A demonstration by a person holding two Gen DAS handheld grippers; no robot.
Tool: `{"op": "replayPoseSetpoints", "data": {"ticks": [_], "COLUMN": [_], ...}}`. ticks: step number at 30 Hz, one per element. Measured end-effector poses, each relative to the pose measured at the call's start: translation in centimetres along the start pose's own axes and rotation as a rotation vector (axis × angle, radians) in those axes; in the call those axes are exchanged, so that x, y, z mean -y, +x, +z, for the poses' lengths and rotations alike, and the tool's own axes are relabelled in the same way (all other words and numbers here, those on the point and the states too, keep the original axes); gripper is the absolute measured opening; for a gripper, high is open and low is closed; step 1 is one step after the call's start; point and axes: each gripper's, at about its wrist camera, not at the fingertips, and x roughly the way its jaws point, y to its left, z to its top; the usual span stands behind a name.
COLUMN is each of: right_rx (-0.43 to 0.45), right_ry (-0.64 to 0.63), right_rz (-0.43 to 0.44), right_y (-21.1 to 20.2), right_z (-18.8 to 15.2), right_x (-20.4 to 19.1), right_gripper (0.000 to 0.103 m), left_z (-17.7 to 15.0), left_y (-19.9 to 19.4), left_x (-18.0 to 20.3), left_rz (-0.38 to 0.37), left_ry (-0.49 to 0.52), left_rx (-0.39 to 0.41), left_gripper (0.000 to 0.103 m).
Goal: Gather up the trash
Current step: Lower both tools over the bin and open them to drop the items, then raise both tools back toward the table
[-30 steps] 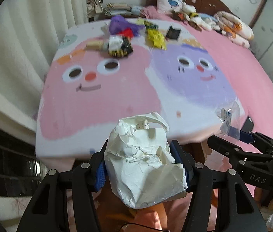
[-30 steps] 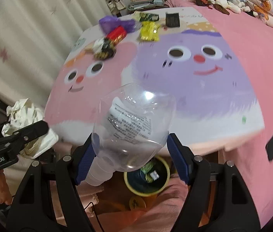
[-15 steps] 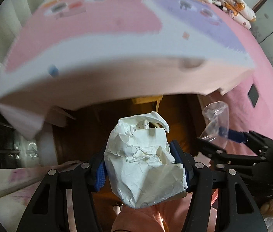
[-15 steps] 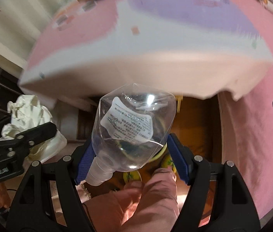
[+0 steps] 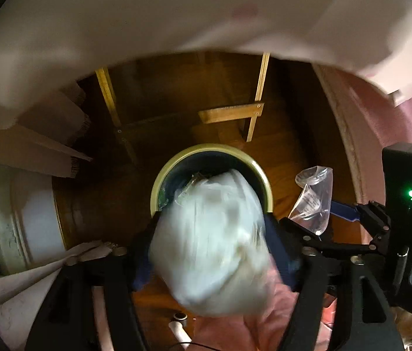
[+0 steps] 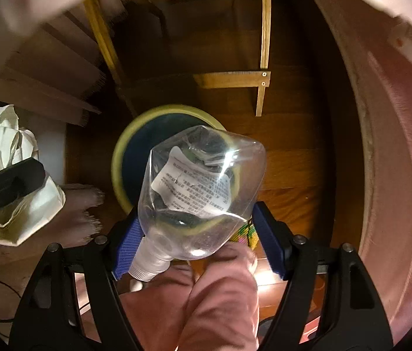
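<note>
Two pieces hang above the bin point(image 5: 211, 147): left gripper point(image 5: 211, 225) fingers have just been opening, paper wad point(image 5: 206, 257) between them; right gripper point(image 6: 197, 216) fingers clamp the plastic bottle point(image 6: 200, 181); centre it before release

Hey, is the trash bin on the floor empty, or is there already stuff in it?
Not empty. The left wrist view shows crumpled clear and green wrappers inside the bin, behind the white paper wad.
</note>
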Motion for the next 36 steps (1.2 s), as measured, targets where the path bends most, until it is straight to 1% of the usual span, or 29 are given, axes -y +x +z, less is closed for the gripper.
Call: {"op": "replayPoseSetpoints", "data": {"ticks": [1, 2, 5, 10, 11, 13, 17, 23, 27, 31, 35, 36], "right_rx": [-0.003, -0.006, -0.01, -0.014, -0.014, -0.011, 0.001, 0.032, 0.065, 0.102, 0.15, 0.169], "right_ry": [-0.002, -0.004, 0.0, 0.003, 0.001, -0.004, -0.007, 0.016, 0.016, 0.011, -0.017, -0.033], "right_rz": [0.002, 0.005, 0.018, 0.052, 0.058, 0.067, 0.073, 0.095, 0.12, 0.143, 0.144, 0.136], "right_y": [0.7, 1.4, 2.7, 3.7, 3.6, 3.2, 1.4, -4.8, -10.5, -16.9, -22.5, -24.2], "right_z": [0.0, 0.0, 0.4, 1.3, 1.5, 1.7, 2.1, 2.5, 2.4, 2.1, 2.0, 2.0], "right_x": [0.1, 0.1, 0.4, -0.2, -0.4, -0.6, -1.2, -1.7, -2.3, -3.2, -4.3, -4.6], "right_gripper": [0.07, 0.07, 0.07, 0.071, 0.071, 0.076, 0.077, 0.077, 0.077, 0.077, 0.077, 0.077], "left_z": [0.0, 0.0, 0.3, 1.0, 1.1, 1.1, 1.3, 2.2, 3.0, 3.7, 4.0, 4.1], "left_y": [0.6, 1.0, 1.6, 1.0, 0.6, -0.4, -3.5, -11.3, -17.9, -24.7, -30.9, -32.0], "left_x": [-0.1, -0.1, -0.4, -1.2, -1.4, -1.8, -1.8, -1.3, -0.4, 0.2, 0.8, 1.0], "left_rz": [0.015, 0.028, 0.051, 0.066, 0.068, 0.077, 0.08, 0.076, 0.067, 0.06, 0.063, 0.063], "left_ry": [0.006, 0.01, 0.006, -0.031, -0.037, -0.045, -0.067, -0.076, -0.057, -0.03, 0.006, 0.014], "left_rx": [-0.002, 0.002, 0.005, 0.019, 0.023, 0.029, 0.053, 0.114, 0.163, 0.234, 0.305, 0.317], "left_gripper": [0.089, 0.092, 0.094, 0.094, 0.094, 0.094, 0.094, 0.094, 0.094, 0.094, 0.095, 0.095]}}
